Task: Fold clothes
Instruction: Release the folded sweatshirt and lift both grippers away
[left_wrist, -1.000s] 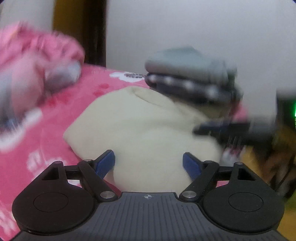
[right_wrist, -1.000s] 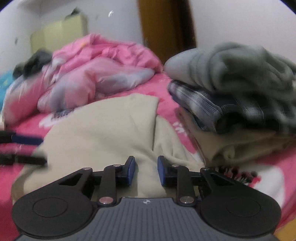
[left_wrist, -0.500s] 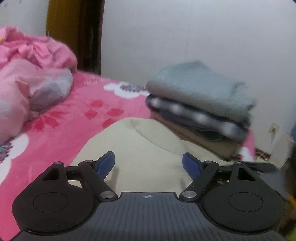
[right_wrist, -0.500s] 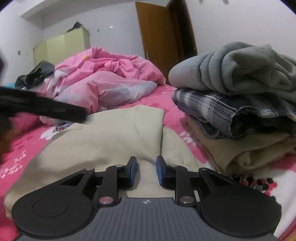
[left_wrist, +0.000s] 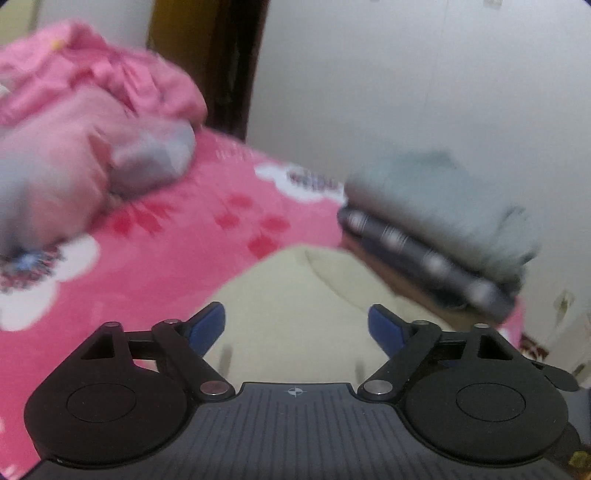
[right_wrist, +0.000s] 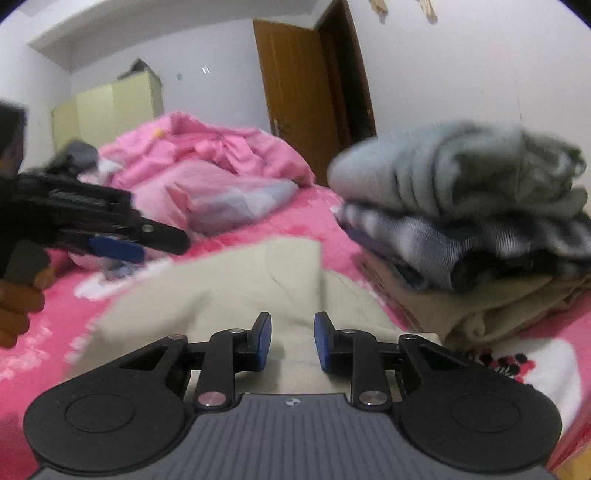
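Note:
A cream garment (left_wrist: 295, 291) lies folded on the pink bed, and also shows in the right wrist view (right_wrist: 221, 291). My left gripper (left_wrist: 295, 321) hovers above its near edge; the jaws are opening wide with nothing between them. From the right wrist view the left gripper (right_wrist: 147, 242) hangs in the air at the left, off the cloth. My right gripper (right_wrist: 293, 338) sits low over the garment's near part. Its jaws stand a narrow gap apart, opening a little, and no cloth is pinched between the pads.
A stack of folded clothes (right_wrist: 461, 221), grey on top, plaid below, tan at the bottom, stands right of the garment (left_wrist: 436, 229). A crumpled pink quilt (right_wrist: 221, 166) fills the back left. A brown door (right_wrist: 295, 92) and wardrobe (right_wrist: 110, 107) stand behind. A hand (right_wrist: 14, 306) holds the left gripper.
The left gripper has lifted off the cream garment and swung left, with its jaws spreading wider. The right gripper rose slightly and its gap widened a touch.

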